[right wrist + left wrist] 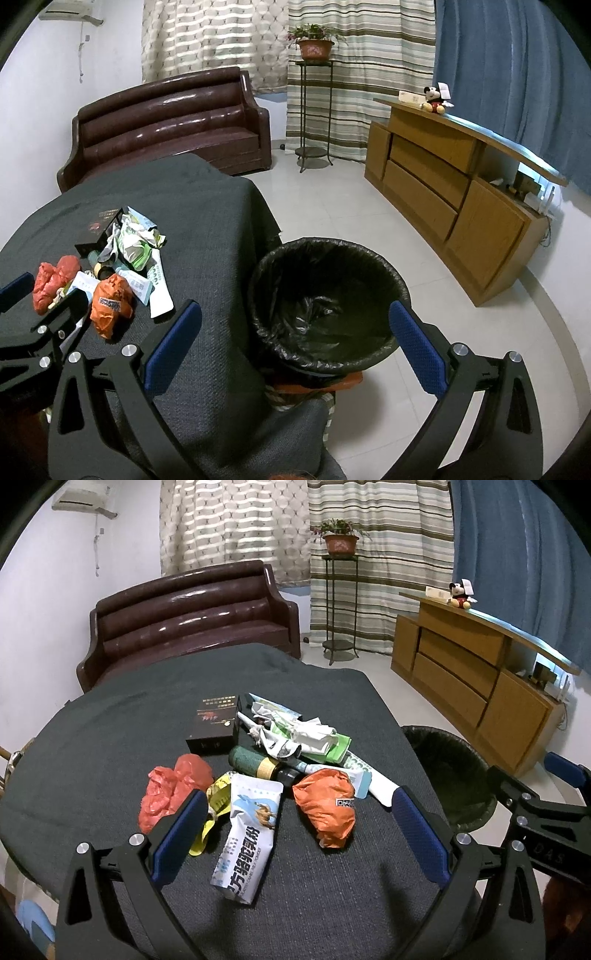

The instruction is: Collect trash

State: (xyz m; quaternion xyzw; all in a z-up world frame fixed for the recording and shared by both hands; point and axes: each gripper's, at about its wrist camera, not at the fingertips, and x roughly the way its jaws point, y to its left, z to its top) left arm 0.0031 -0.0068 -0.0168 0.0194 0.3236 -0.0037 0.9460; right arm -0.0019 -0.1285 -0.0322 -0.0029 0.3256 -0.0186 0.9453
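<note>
We are holding the left hand-held gripper [295, 812] spread above the trash pile [280, 760] lying on the dark-clothed surface [110, 738]; the right hand-held gripper [295, 332] is hovering spread over the black-lined bin [369, 258] beside it, near the sofa [166, 122].

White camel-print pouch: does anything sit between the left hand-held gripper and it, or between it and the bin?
Nothing visible does. The left hand-held gripper is open, with the white camel-print pouch lying right between its fingers. The black-lined bin stands open beside the table's edge; only bare cloth lies along that route.
</note>
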